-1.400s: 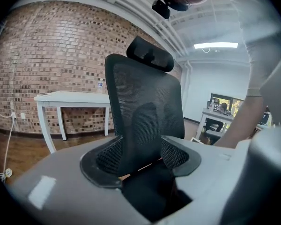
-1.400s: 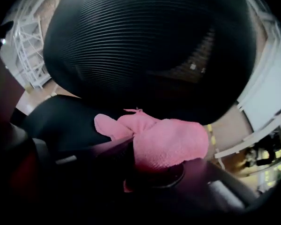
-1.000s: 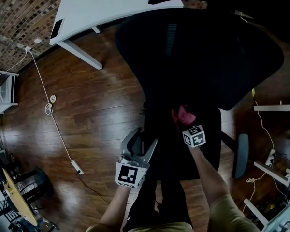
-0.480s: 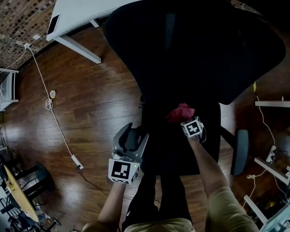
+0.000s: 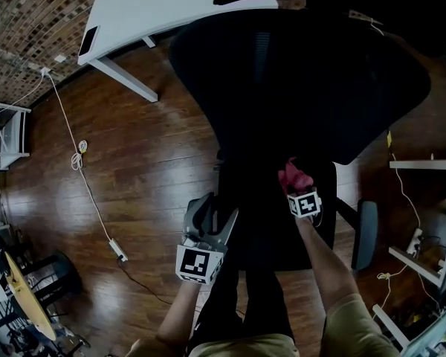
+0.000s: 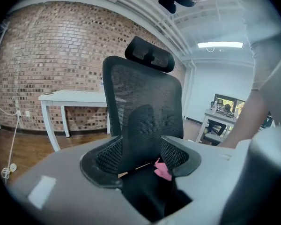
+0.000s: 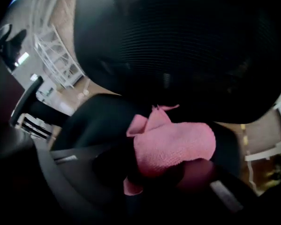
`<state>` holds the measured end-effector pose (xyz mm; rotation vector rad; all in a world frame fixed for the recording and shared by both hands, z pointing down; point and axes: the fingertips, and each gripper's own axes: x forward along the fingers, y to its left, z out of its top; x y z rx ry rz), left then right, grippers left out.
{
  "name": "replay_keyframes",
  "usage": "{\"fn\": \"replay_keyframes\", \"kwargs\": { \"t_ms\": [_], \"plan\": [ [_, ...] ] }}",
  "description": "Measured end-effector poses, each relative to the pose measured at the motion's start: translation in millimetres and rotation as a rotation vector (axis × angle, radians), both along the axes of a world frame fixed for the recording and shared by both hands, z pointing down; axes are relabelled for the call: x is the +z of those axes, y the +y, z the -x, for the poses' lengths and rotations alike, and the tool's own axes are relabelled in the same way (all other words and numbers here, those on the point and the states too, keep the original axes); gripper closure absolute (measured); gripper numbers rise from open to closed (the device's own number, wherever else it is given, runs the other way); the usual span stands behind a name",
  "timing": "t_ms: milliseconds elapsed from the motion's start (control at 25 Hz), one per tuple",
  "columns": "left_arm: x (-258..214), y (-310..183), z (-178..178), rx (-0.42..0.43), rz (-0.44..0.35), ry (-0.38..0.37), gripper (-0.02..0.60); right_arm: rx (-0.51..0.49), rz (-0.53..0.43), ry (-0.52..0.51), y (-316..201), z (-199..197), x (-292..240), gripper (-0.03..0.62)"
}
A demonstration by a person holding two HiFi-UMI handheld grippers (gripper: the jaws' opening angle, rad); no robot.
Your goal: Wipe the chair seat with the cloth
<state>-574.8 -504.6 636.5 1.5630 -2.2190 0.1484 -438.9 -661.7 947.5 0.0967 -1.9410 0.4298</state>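
Observation:
A black office chair fills the middle of the head view, its mesh back (image 5: 305,73) above its dark seat (image 5: 267,222). A pink cloth (image 5: 295,177) lies pressed on the seat's right part, close under the backrest. My right gripper (image 5: 298,189) is shut on the cloth; in its own view the pink cloth (image 7: 173,144) bulges out of the jaws over the seat (image 7: 93,116). Beside the seat's left edge, my left gripper (image 5: 218,208) stands open and holds nothing. Between its spread jaws I see the chair back (image 6: 145,107) and a bit of the cloth (image 6: 163,170).
A white desk (image 5: 163,6) stands behind the chair by a brick wall. A white cable (image 5: 82,177) with an adapter (image 5: 117,255) runs over the wooden floor at left. The chair's right armrest (image 5: 366,236) and white shelving (image 5: 431,222) are at right. The person's legs (image 5: 245,303) are near the seat's front.
The right gripper has swept the cloth across the seat, first leftwards, then back to the right under the backrest. The left gripper has stayed open and shifted a little beside the seat.

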Motion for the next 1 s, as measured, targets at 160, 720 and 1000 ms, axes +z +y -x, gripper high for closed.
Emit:
{"fn": "replay_keyframes", "kwargs": {
  "t_ms": [160,720,1000],
  "plan": [
    [-10,12,13,-0.023,0.004,-0.014,0.347,-0.056,0.267,-0.296,163,120,-43,0.562],
    [-7,46,5,-0.04,0.047,-0.001,0.35,0.112,-0.271,0.199,-66,-87,14,0.56],
    [-5,44,-5,-0.025,0.015,0.011,0.35,0.208,-0.316,0.209,-86,-115,-2,0.562]
  ]
}}
